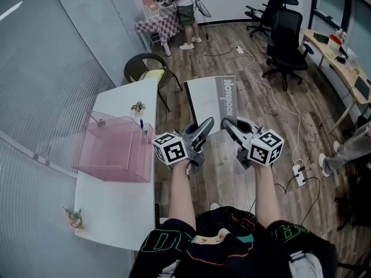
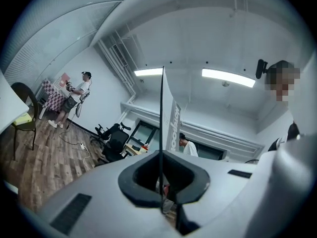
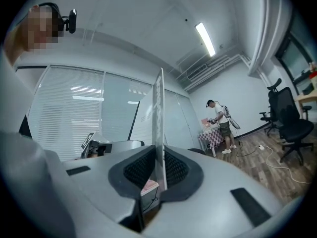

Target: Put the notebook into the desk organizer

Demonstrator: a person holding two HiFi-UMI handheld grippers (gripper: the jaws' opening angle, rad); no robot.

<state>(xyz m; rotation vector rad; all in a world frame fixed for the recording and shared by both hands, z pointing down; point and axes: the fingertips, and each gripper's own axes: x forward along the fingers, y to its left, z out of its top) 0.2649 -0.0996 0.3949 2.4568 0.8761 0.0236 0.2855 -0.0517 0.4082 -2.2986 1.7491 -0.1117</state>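
The notebook (image 1: 212, 103), grey and white with "Notebook" printed on its cover, is held up in the air above the wooden floor, to the right of the white table (image 1: 119, 207). My left gripper (image 1: 207, 123) is shut on its lower left edge and my right gripper (image 1: 226, 122) on its lower right edge. In the left gripper view the notebook (image 2: 162, 114) shows edge-on, pinched by the left gripper (image 2: 161, 176). The right gripper view has the notebook (image 3: 159, 114) upright in the right gripper (image 3: 158, 178). The pink see-through desk organizer (image 1: 113, 147) stands on the table, left of both grippers.
A small plant (image 1: 138, 106) and a flower sprig (image 1: 73, 218) sit on the table. A chair (image 1: 148, 69) stands beyond its far end. Office chairs (image 1: 285, 39), a floor cable with a power strip (image 1: 299, 175), a person at the back (image 1: 185, 10) and another's leg (image 1: 346, 148) are around.
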